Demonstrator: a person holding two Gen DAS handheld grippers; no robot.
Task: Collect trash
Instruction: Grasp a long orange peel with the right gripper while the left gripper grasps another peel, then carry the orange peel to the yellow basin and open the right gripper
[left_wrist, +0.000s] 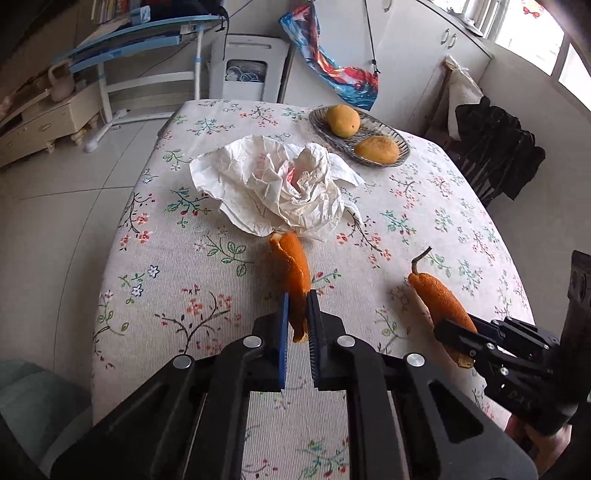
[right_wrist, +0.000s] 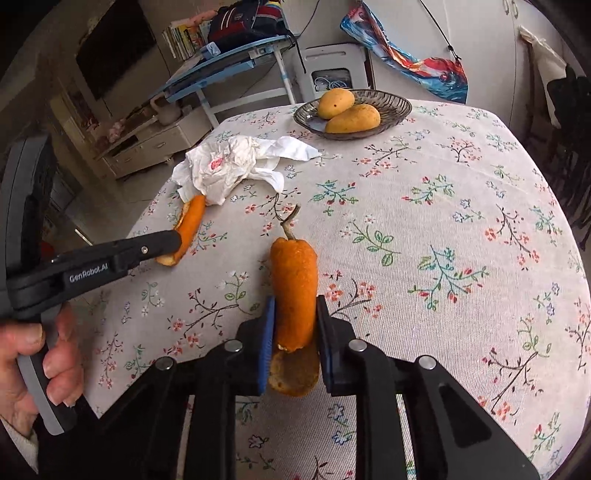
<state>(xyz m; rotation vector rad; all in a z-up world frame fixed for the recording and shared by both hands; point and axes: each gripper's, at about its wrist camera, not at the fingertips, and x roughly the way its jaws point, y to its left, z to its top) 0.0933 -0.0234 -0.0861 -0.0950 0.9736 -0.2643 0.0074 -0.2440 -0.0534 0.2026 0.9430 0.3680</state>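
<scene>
Left wrist view: the left gripper (left_wrist: 297, 314) clamps a curled strip of orange peel (left_wrist: 293, 266), crumpled white paper (left_wrist: 280, 184) just beyond its jaws on the floral tablecloth (left_wrist: 184, 295).

Right wrist view: the right gripper (right_wrist: 295, 325) pinches a stemmed peel piece (right_wrist: 295, 291) between its pads.

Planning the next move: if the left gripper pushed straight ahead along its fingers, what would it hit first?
Probably the crumpled paper wrapper: the left gripper holds an orange peel strip whose far tip already reaches the wrapper's edge. Depth is unclear.
</scene>
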